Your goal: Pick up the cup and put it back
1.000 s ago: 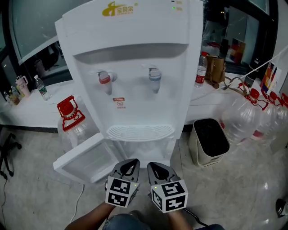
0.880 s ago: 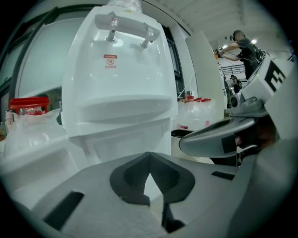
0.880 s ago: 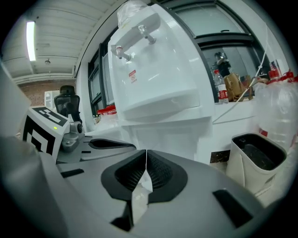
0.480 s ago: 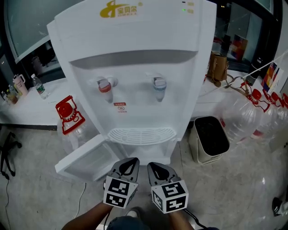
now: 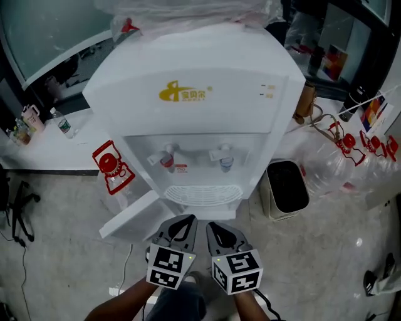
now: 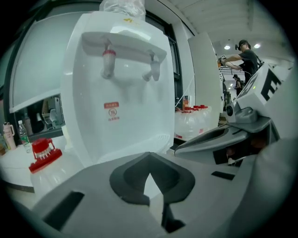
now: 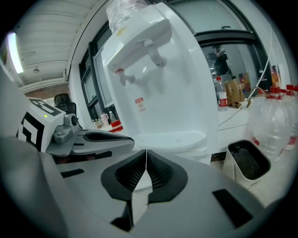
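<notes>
No cup shows in any view. A white water dispenser (image 5: 200, 119) stands in front of me, with a red tap (image 5: 166, 160), a blue tap (image 5: 225, 163) and a slotted drip tray (image 5: 202, 193) under them. Its lower cabinet door (image 5: 131, 216) hangs open to the left. My left gripper (image 5: 183, 221) and right gripper (image 5: 213, 226) are held side by side just short of the dispenser's base, both shut with nothing between the jaws. In the left gripper view the left gripper (image 6: 148, 174) points at the dispenser (image 6: 121, 93). The right gripper (image 7: 146, 155) does the same in the right gripper view.
A dark-lined bin (image 5: 285, 188) stands right of the dispenser. Large water bottles with red caps (image 5: 351, 157) lie further right, and another one (image 5: 113, 166) is at the left. A white counter (image 5: 44, 147) with small bottles runs behind. A plastic-wrapped bottle (image 5: 188, 12) tops the dispenser.
The head view has pulled back and up, so the dispenser looks smaller and its top now shows. Both grippers stay shut, side by side at the bottom of the picture.
</notes>
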`<state>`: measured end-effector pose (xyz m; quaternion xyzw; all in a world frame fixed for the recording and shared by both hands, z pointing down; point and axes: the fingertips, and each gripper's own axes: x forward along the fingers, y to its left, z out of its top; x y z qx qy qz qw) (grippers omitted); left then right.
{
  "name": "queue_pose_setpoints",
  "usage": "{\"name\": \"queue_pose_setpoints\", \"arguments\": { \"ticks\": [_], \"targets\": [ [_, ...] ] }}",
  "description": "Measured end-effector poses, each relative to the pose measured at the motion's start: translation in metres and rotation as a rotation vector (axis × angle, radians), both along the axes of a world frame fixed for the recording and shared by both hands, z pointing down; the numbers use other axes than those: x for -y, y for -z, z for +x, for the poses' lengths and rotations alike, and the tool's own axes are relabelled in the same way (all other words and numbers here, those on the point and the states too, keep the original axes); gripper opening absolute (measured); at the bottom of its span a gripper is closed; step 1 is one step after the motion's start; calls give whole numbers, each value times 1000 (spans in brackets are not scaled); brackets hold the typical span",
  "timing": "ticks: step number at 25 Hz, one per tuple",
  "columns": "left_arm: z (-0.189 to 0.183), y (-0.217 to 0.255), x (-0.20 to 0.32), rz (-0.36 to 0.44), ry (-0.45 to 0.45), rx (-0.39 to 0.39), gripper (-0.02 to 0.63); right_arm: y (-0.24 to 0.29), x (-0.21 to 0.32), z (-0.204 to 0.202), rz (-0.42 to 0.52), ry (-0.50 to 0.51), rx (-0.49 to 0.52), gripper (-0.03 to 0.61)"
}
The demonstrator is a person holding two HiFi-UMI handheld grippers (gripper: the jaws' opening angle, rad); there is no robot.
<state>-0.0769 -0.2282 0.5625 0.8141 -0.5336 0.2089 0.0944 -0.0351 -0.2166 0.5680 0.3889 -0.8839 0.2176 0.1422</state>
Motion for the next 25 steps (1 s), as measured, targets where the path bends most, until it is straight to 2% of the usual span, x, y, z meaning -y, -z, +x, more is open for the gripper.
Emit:
{"name": "queue_pose_setpoints", "arguments": {
  "ticks": [12, 25],
  "targets": [
    [-8, 190, -28, -4, -6, -10, 12, 199, -14, -16, 14, 12, -8, 21],
    [-25, 367, -41, 6, 49, -60, 12, 381, -27, -28, 43, 18, 14, 21]
  ]
}}
